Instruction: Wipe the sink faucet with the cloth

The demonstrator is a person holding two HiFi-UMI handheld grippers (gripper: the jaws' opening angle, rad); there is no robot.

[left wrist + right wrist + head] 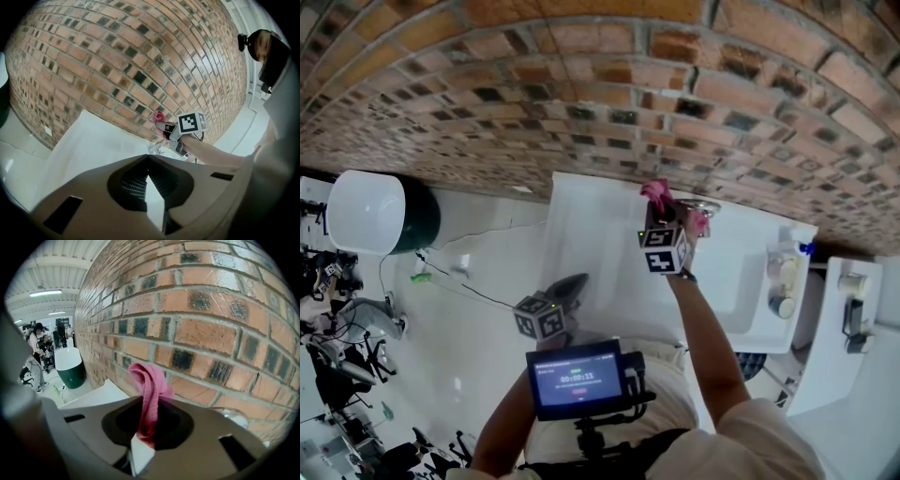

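Right gripper view shows the right claw [150, 405] clamped shut on the pink cloth [151, 380], a soft, napped strip of fabric. It stands up in a folded loop from between the matte grey jaws. Behind it rises a brick wall [201, 333] of rough orange-red blocks, many with dark, sooty centres, set in pale mortar. A rounded, shiny chrome part of the sink faucet [236, 418] shows low against the brick, just past the claw's right side. It is near the cloth, though contact cannot be made out.

Head view places the right claw [667, 214] at the back edge of the smooth, white, rectangular sink [591, 234], which sits against the wall. The cloth [658, 193] is bunched just beside the chrome faucet [707, 207].

The left claw [567, 287] hangs over the sink's front left, well apart from the faucet. In the left gripper view, the left claw [147, 157] has its ribbed inner faces drawn together, with the tips meeting and nothing between them. It points across the pale basin [93, 140] toward the other gripper.

A round-topped bin [380, 214], glossy white above and dark green below, stands on the pale floor to the left of the sink.
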